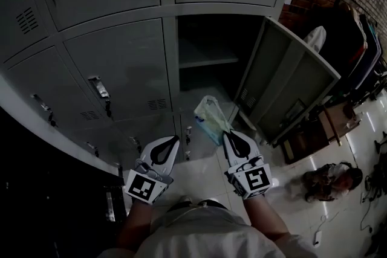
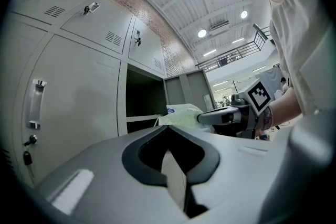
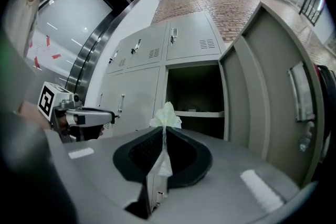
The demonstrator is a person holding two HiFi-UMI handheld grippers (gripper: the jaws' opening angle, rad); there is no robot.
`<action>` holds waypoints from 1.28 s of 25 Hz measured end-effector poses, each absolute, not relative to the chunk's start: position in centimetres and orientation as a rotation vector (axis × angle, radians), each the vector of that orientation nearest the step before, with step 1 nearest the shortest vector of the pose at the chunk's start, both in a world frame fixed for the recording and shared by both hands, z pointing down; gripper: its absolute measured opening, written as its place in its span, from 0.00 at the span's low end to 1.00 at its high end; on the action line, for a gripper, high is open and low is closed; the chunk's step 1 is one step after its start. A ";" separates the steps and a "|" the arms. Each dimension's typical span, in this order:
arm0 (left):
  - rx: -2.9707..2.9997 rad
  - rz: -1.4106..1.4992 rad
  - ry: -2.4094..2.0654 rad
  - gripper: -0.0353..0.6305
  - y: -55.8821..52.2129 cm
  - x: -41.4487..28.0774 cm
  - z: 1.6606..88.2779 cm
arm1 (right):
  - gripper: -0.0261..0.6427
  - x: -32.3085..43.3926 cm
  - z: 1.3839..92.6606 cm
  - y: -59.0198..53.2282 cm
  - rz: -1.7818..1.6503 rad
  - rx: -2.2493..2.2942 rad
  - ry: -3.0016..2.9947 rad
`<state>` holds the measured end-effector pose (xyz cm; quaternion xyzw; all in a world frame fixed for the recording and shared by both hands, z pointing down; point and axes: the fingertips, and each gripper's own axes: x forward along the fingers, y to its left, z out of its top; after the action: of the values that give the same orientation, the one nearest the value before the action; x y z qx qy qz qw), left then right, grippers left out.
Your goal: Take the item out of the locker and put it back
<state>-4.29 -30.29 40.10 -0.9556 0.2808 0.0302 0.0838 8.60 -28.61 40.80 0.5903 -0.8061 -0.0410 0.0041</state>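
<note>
A pale green and white plastic packet (image 1: 210, 118) hangs in front of the open locker compartment (image 1: 208, 48), outside it. My right gripper (image 1: 228, 136) is shut on the packet's lower edge; in the right gripper view the packet (image 3: 166, 115) sticks up from between the jaws of that gripper (image 3: 164, 132). The locker's inside (image 3: 194, 89) is dark, with a shelf (image 1: 208, 61) across it. My left gripper (image 1: 175, 140) is level with the right one, a little to its left, shut with nothing in it. From the left gripper (image 2: 168, 127) the packet (image 2: 181, 114) shows to the right.
The grey locker door (image 1: 293, 78) stands swung open to the right of the compartment. Closed lockers with handles (image 1: 100, 89) fill the left. A bag (image 1: 329, 181) lies on the shiny floor at right, near a brown stool (image 1: 331, 124) and hanging clothes (image 1: 357, 45).
</note>
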 end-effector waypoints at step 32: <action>-2.796 0.065 1.064 0.02 -1.1 0.9 39.9 | 0.06 14.5 43.0 0.2 -0.034 1.660 -2.620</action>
<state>0.91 -1.10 39.91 -0.9318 0.3545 0.0216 0.0749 14.52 0.19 42.98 0.5350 -0.8445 -0.0109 0.0200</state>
